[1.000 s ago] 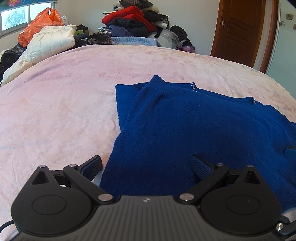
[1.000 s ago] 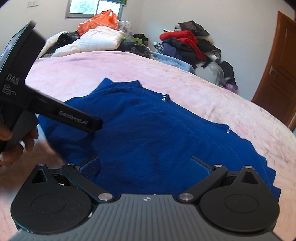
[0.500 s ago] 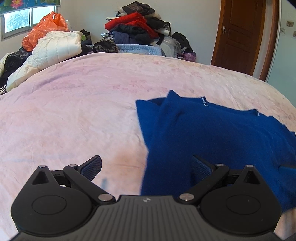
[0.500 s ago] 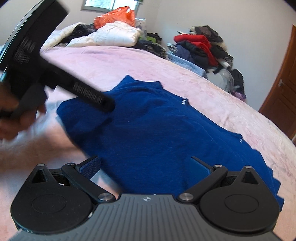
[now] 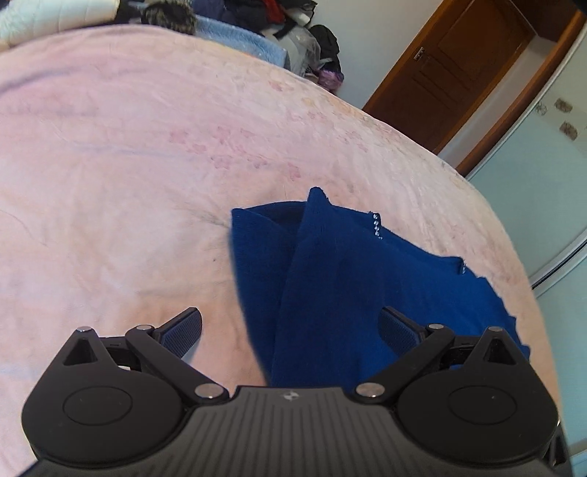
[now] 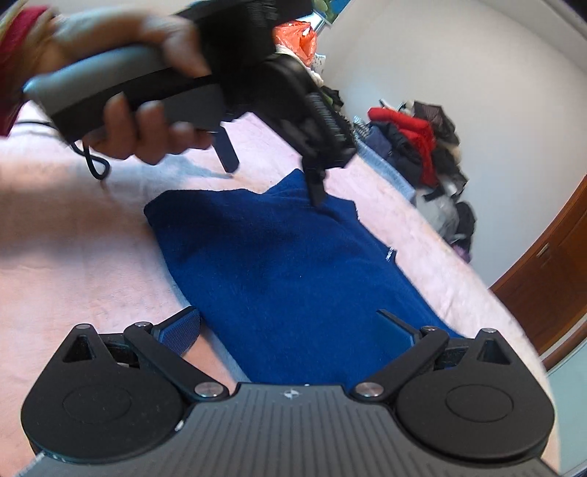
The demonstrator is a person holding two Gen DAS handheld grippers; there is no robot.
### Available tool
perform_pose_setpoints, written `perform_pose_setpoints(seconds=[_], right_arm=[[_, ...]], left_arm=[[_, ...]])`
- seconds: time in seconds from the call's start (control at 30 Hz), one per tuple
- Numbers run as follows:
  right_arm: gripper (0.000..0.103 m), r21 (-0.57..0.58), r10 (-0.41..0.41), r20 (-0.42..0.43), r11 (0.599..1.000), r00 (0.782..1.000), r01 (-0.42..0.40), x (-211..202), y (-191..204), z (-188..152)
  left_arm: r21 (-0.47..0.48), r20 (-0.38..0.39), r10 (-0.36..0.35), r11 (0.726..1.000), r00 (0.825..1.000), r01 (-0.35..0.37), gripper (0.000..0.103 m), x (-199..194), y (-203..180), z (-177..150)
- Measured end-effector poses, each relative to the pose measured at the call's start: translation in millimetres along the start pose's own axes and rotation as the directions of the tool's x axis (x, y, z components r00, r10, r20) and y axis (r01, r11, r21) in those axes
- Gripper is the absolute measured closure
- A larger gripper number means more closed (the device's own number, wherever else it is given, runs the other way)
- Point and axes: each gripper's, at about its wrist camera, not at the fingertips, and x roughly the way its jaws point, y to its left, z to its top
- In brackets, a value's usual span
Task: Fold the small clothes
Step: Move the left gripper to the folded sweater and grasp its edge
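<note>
A dark blue knit sweater [image 5: 341, 279] lies folded on the pink bedspread [image 5: 128, 165]; it also shows in the right wrist view [image 6: 286, 271]. My left gripper [image 5: 291, 326] is open and empty above the sweater's left edge. In the right wrist view the left gripper [image 6: 273, 179] hangs above the sweater's far end, its fingers [image 6: 317, 185] spread. My right gripper [image 6: 288, 326] is open and empty, low over the sweater's near end.
Piles of clothes [image 6: 418, 146] and an orange bag [image 6: 295, 35] sit at the far side of the bed. A brown wooden door [image 5: 451, 66] stands at the right. The bed edge [image 5: 524, 257] drops off to the right.
The left gripper has lifted and tilted, swinging over the sweater's far end. The right gripper has shifted left along the sweater. The sweater now looks narrower.
</note>
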Motion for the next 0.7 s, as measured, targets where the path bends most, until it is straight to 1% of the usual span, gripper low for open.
perform_pose_setpoints(seconds=[0.1,0.2,0.3,0.37,0.43,0.5,0.57,0.6,0.67,0.7], right_arm=[[0.003,-0.001,-0.024,0.007,1.000,1.000,0.024,1.5,3.9,3.1],[0.003,0.008,-0.036,0.010,0.999,0.999,0.036,3.6,8.3,7.2],[0.004,0.012,-0.046,0.018,0.999,0.999,0.045,10.0,9.9,12.8],[0.004,0.009,-0.055,0.026,0.998,0.998,0.055,12.5,12.8,16.9],[0.006,-0.002,-0.065,0.036,0.998,0.997,0.065,14.8,15.9,18.9],[0.009,-0.016,-0.071,0.049,0.997,0.996,0.072,16.0,20.6,19.6],[0.016,-0.042,-0.081,0.061,0.996,0.995,0.084,15.7,26.3,20.3],[0.019,-0.053,-0.082,0.063,0.995,0.995,0.085,15.2,29.7,20.7],[0.032,-0.075,-0.072,0.067,0.994,0.995,0.077,14.5,36.9,25.1],[0.034,-0.086,-0.071,0.068,0.993,0.995,0.076,14.7,39.3,26.3]], left_arm=[[-0.038,-0.004,-0.039,0.999,0.999,0.039,0.000,8.7,4.9,7.6],[-0.079,-0.006,-0.107,0.991,0.994,0.106,0.000,15.6,8.7,16.0],[-0.157,-0.029,-0.210,0.966,0.977,0.203,0.000,27.5,14.9,25.4],[-0.183,-0.033,-0.261,0.951,0.965,0.251,0.000,36.2,17.5,30.6],[-0.194,-0.039,-0.288,0.942,0.957,0.275,0.001,44.1,17.9,34.5],[-0.188,-0.038,-0.292,0.941,0.956,0.280,0.001,48.5,16.3,38.5],[-0.171,-0.045,-0.286,0.946,0.957,0.275,0.007,52.9,13.2,42.4],[-0.160,-0.055,-0.274,0.952,0.960,0.263,0.013,55.5,11.2,44.3],[-0.145,-0.061,-0.256,0.959,0.965,0.245,0.021,57.8,8.7,47.5],[-0.139,-0.070,-0.242,0.963,0.968,0.231,0.031,59.7,7.3,48.9]])
